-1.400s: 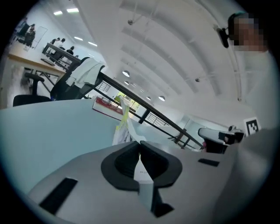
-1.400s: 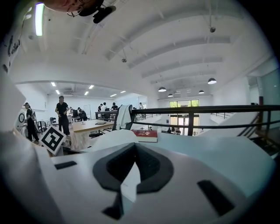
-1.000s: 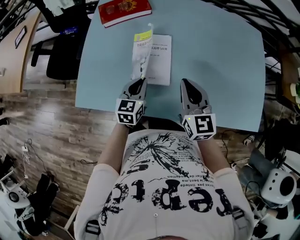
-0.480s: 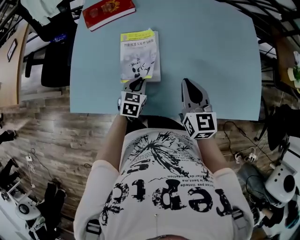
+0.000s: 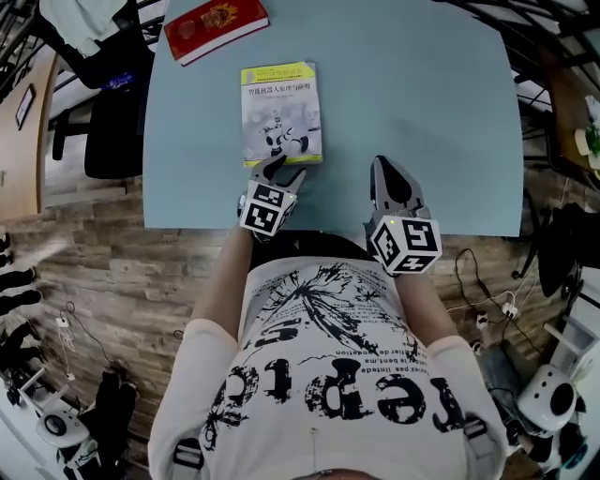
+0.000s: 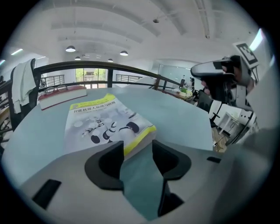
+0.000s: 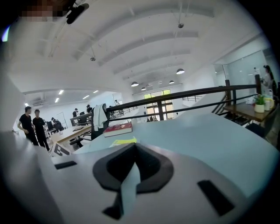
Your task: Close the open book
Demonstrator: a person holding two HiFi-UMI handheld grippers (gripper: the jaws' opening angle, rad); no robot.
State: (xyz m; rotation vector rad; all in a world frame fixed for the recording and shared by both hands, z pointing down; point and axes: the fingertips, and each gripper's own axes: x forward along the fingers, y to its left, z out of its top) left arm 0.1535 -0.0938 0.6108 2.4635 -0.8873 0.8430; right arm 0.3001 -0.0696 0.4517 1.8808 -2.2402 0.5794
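The paperback book (image 5: pixel 281 112) lies flat and closed, cover up, on the pale blue table (image 5: pixel 441 103), towards its near left part and well apart from a red book (image 5: pixel 216 21) at the far corner. It looks light and limp: a thin, glossy soft cover that probably bends and slides easily, with a firmer yellow spine edge. Any further handling would best take the cover's free edge or press flat on top, not pinch the page block. The left gripper (image 5: pixel 281 172) tilts down towards the book's near edge, its jaws opening wide; the book's near corner shows just beyond the tips and the pads press on nothing. The right gripper (image 5: pixel 386 165) hovers nearer level over bare table beside it, its jaws drawn together and empty.
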